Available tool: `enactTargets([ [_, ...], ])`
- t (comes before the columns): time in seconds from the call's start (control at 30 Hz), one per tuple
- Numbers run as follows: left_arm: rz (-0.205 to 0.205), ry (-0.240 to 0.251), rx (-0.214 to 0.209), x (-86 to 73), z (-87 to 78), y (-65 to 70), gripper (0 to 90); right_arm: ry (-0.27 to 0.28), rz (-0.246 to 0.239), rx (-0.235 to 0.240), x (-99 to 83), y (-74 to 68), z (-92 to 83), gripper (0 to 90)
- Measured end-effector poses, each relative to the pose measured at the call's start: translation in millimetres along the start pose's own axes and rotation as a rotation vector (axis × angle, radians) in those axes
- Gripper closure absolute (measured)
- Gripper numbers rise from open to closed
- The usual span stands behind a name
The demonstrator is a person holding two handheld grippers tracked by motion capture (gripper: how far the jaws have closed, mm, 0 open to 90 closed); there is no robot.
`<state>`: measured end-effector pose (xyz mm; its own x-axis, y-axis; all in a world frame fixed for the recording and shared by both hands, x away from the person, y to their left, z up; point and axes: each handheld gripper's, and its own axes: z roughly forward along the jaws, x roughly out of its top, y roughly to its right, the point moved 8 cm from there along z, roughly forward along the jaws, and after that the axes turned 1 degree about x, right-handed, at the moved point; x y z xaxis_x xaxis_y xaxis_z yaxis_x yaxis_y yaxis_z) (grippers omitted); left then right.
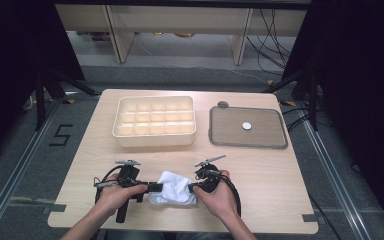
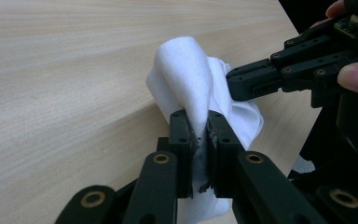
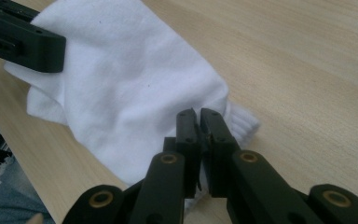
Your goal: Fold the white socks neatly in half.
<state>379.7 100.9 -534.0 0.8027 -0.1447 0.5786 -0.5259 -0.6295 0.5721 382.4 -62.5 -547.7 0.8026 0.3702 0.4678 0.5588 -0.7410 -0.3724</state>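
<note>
White crumpled cloth [image 1: 172, 187] lies at the light wooden table's [image 1: 260, 165] near edge, stretched sideways between both tools. Left tool [image 1: 155, 187] is clamped on its left end; right tool [image 1: 192, 188] is clamped on its right end, equally near

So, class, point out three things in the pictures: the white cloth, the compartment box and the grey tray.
white cloth [image 1: 172, 187]: high view, middle of the fabric between both grippers.
compartment box [image 1: 154, 140]: high view, its near outer wall.
grey tray [image 1: 268, 131]: high view, bare floor right of the small white disc.
</note>
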Motion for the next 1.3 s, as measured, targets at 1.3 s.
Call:
enactTargets([
  [1.3,0.026,-0.003,-0.014,1.6,2.6,8.8,81.6,-0.031,-0.060,0.040,15.8,-34.4,34.0,88.0],
])
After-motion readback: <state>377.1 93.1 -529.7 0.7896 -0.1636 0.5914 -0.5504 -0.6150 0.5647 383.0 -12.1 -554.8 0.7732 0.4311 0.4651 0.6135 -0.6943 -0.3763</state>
